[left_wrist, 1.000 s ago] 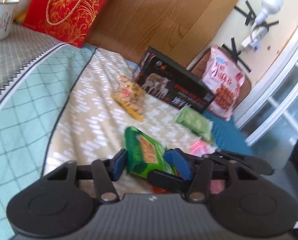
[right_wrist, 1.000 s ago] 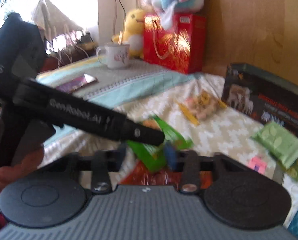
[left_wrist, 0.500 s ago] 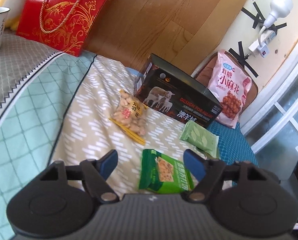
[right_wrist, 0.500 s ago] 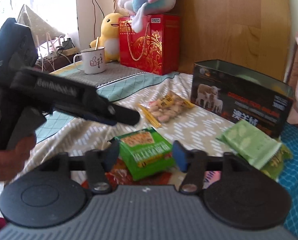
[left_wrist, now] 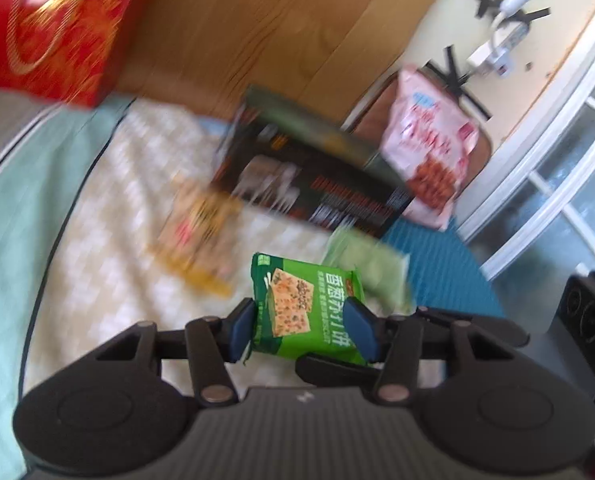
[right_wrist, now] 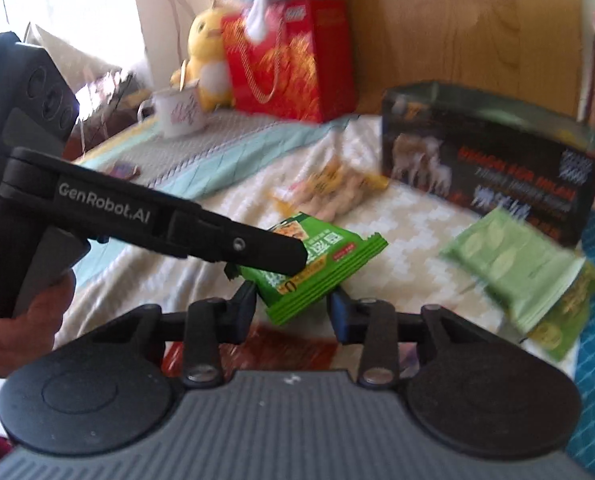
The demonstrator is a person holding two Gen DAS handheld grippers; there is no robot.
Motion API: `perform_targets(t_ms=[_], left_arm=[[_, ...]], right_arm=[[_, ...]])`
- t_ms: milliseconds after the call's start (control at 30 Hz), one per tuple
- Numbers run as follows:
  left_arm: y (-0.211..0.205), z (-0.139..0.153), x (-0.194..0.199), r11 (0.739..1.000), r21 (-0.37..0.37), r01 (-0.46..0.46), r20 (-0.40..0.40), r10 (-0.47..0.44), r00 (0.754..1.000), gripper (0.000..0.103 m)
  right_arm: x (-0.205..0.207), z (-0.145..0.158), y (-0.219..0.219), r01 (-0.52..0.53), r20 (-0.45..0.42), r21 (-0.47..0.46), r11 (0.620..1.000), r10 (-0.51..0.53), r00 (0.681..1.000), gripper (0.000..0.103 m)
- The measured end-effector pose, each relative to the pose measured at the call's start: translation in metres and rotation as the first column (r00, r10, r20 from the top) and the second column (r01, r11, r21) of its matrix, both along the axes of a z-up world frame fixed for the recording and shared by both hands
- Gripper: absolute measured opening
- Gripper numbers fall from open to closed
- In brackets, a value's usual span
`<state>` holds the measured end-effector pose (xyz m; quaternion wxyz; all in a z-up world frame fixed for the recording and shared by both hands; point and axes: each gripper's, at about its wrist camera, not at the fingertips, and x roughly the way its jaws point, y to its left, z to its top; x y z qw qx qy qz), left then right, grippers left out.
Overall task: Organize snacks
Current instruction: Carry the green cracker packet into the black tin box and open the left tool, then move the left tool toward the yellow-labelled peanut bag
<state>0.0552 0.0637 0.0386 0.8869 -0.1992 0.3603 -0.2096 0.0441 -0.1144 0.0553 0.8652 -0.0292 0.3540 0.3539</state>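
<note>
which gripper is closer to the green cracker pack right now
Left. The left gripper has its jaws shut on the green cracker pack, lifted off the bed. The right gripper sits just beneath it, jaws open, not holding it.

A bed [right_wrist: 413,216] with a cream patterned cover is carrying the things. A clear yellow-edged packet of pale snacks [right_wrist: 333,192] is lying in the middle of it. A black rectangular box with sheep pictures [right_wrist: 485,160] is standing at the far right. A light green flat pouch [right_wrist: 513,264] is lying near it, on the right. A white mug [right_wrist: 177,112] and a red gift bag with gold pattern [right_wrist: 293,56] are standing far left, on the grey part.
</note>
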Motion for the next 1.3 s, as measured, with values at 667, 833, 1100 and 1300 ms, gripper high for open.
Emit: perform_targets(t_ms=[667, 833, 1100, 1300], left_arm=[[-0.086, 0.038, 0.113, 1.000, 0.007, 0.008, 0.157, -0.009, 0.988, 0.089], [-0.064, 0.027, 0.075, 1.000, 0.003, 0.030, 0.122, -0.030, 0.992, 0.089], [-0.038, -0.004, 0.014, 0.998, -0.053, 0.017, 0.040, -0.015, 0.999, 0.087], [-0.036, -0.017, 0.000, 0.997, -0.069, 0.017, -0.007, -0.018, 1.000, 0.087]], right_arm=[[0.088, 0.028, -0.110, 0.391, 0.154, 0.054, 0.919, -0.395, 0.906, 0.056], [0.051, 0.017, -0.137, 0.410, 0.053, 0.102, 0.906, -0.416, 0.908, 0.056], [-0.016, 0.005, -0.118, 0.279, -0.076, 0.173, 0.945, -0.269, 0.960, 0.056], [-0.048, -0.003, -0.064, 0.131, -0.056, 0.088, 0.987, -0.127, 0.990, 0.056]])
